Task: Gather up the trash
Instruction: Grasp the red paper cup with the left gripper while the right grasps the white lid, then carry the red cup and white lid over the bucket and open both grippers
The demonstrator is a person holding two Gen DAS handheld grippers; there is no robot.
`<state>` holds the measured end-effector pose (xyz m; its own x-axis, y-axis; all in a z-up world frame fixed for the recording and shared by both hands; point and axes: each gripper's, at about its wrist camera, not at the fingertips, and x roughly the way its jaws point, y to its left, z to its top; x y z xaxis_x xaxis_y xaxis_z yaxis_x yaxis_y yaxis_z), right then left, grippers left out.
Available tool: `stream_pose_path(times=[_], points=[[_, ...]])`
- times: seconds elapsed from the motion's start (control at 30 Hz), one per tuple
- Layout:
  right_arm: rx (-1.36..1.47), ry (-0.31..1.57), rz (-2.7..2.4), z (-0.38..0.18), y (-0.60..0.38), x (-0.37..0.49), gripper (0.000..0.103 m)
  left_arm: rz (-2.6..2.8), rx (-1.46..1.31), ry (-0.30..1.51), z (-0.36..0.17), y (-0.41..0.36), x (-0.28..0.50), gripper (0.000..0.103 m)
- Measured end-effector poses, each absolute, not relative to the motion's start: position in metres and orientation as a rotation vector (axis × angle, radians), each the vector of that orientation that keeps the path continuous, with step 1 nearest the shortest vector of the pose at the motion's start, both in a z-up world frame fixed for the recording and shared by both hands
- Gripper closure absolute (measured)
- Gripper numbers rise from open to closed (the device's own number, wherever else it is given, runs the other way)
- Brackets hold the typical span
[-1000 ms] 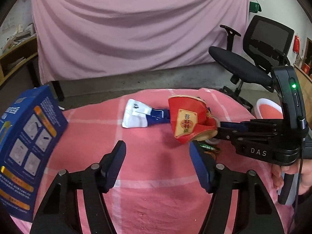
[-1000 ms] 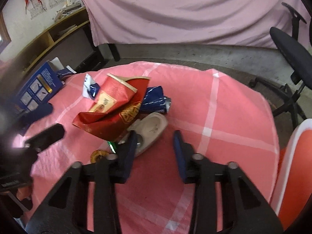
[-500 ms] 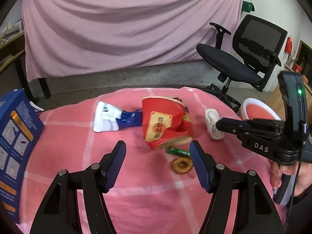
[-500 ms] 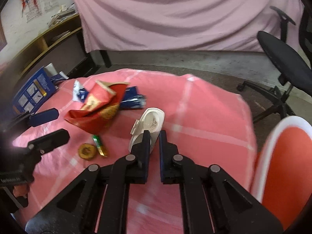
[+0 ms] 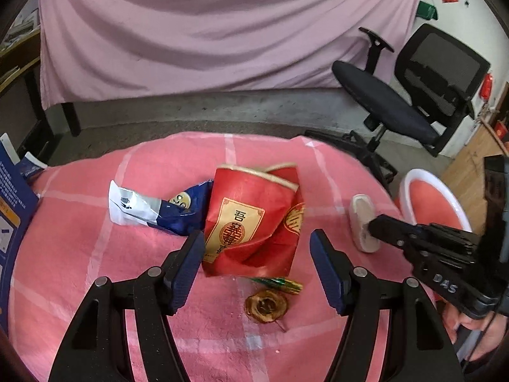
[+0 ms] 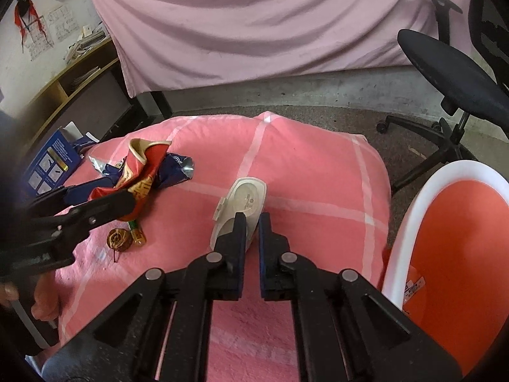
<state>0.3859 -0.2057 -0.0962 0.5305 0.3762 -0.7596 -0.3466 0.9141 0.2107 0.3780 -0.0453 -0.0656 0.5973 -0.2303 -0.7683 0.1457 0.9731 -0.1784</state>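
Trash lies on a pink checked cloth [image 5: 95, 254]. My left gripper [image 5: 257, 251] is open, and its fingers flank the near end of a crumpled red paper bag [image 5: 254, 222] without pressing it. Behind the bag lies a blue and white wrapper [image 5: 152, 210]. A green foil piece [image 5: 280, 283] and a brown round scrap [image 5: 265, 305] lie just below the bag. My right gripper [image 6: 253, 222] is shut on the near end of a white plastic container [image 6: 245, 203], apart from the pile. The container [image 5: 362, 222] shows at right in the left wrist view.
An orange bin with a white rim [image 6: 413, 207] stands right of the cloth. A blue box [image 6: 52, 165] stands at the left edge. A black office chair [image 5: 397, 108] sits behind on the right. A pink curtain hangs at the back.
My right gripper shut on the white container and drew it right, away from the pile. My left gripper moved right, up to the red bag.
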Motion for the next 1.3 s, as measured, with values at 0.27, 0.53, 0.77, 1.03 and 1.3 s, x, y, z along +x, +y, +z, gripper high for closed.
stream_pose_path(times=[0.27,0.53,0.77,1.03,1.3], points=[[0.045,0.931,0.448,-0.1,-0.206,0.387,0.075,-0.197,-0.18,0.919,-0.074,-0.03,0.376,0.049],[0.057,0.879,0.455,-0.092,-0.208,0.381,0.046,-0.142,-0.258,0.858,-0.068,-0.004,0.346,0.049],[-0.003,0.926,0.473,-0.099,-0.186,0.387,0.036,-0.12,-0.299,0.838,-0.063,0.011,0.326,0.049],[-0.026,0.936,0.446,-0.103,-0.188,0.385,0.055,-0.103,-0.272,0.789,-0.052,0.003,0.316,0.049],[-0.002,0.7,0.462,-0.067,-0.202,0.346,0.055,-0.074,-0.217,0.576,-0.026,-0.008,0.277,0.049]])
